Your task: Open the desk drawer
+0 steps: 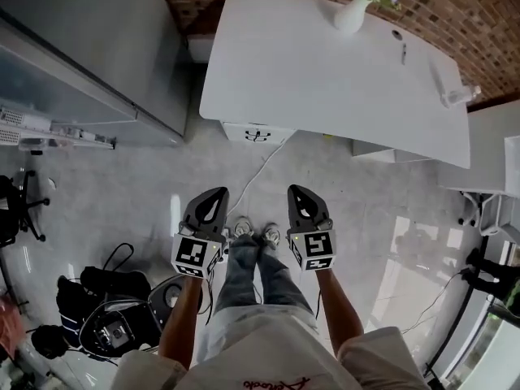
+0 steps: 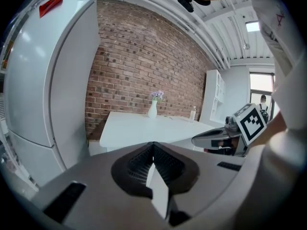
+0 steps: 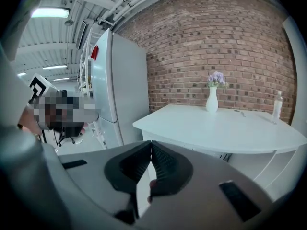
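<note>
A white desk [image 1: 325, 71] stands against the brick wall, ahead of me across the grey floor. Under its near edge sits a white drawer unit [image 1: 257, 134] with a dark handle. My left gripper [image 1: 218, 192] and right gripper [image 1: 294, 190] are held side by side over the floor, well short of the desk, both pointing toward it. In the left gripper view the left gripper [image 2: 153, 143] has its jaws together with nothing between them. The right gripper [image 3: 151, 143] is likewise shut and empty, and the desk [image 3: 230, 128] lies beyond it.
A tall white fridge [image 1: 97, 47] stands left of the desk. On the desk are a white vase with purple flowers [image 1: 353, 10] and a bottle [image 1: 455, 96]. A cable [image 1: 260, 169] runs over the floor. Bags and gear [image 1: 114, 307] lie lower left.
</note>
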`<state>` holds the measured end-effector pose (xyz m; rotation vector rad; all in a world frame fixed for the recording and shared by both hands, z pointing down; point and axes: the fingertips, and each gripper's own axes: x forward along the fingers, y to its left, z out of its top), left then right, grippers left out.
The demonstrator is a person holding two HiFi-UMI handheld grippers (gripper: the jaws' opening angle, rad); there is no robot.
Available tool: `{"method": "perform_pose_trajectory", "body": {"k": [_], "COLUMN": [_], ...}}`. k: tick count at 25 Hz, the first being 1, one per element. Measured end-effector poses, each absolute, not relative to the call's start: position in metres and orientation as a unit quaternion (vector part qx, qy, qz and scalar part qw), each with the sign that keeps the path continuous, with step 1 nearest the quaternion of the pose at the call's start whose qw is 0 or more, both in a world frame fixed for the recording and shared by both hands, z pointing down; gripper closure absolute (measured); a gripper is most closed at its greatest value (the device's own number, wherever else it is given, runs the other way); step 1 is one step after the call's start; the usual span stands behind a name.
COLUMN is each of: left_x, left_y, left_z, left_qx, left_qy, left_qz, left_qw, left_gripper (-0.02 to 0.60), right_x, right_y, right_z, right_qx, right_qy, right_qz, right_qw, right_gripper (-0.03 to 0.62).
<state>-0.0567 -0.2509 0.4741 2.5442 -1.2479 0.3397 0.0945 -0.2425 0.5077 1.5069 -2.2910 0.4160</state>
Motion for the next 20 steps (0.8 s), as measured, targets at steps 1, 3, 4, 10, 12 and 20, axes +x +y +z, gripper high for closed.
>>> {"method": "perform_pose_trajectory", "body": {"k": [1,3,4,10,12,20], "left_x": [-0.056,-0.056,-0.056,-0.061,-0.062,-0.054], "left_y": [-0.251,-0.251,-0.25,-0.23,-0.227,-0.223], "left_z": [0.482,0.5,0.511,0.59,0.614,0.686], "left_qx": [0.881,0.879,0.877,0.862,0.856,0.849], "left_qy": [-0.433,-0.434,-0.434,-0.437,-0.442,-0.453], "left_qz": [0.123,0.128,0.13,0.151,0.149,0.156], "left_qw": [0.145,0.153,0.159,0.207,0.223,0.223], "left_gripper": [0.571,0.571,0.571,0.571,0.571,0.571], "right_x": [0.096,0.097,0.097,0.087,0.085,0.089], "right_y": [-0.243,-0.244,-0.244,-0.229,-0.227,-0.215], "right_z": [0.518,0.54,0.552,0.615,0.632,0.708], "right_qx": [0.534,0.532,0.53,0.518,0.518,0.508], "right_qy": [-0.811,-0.809,-0.808,-0.807,-0.806,-0.801], "right_qz": [0.153,0.161,0.165,0.194,0.202,0.218], "right_qw": [0.186,0.194,0.198,0.205,0.205,0.23], "right_gripper": [0.577,0.577,0.577,0.577,0.577,0.577]}}
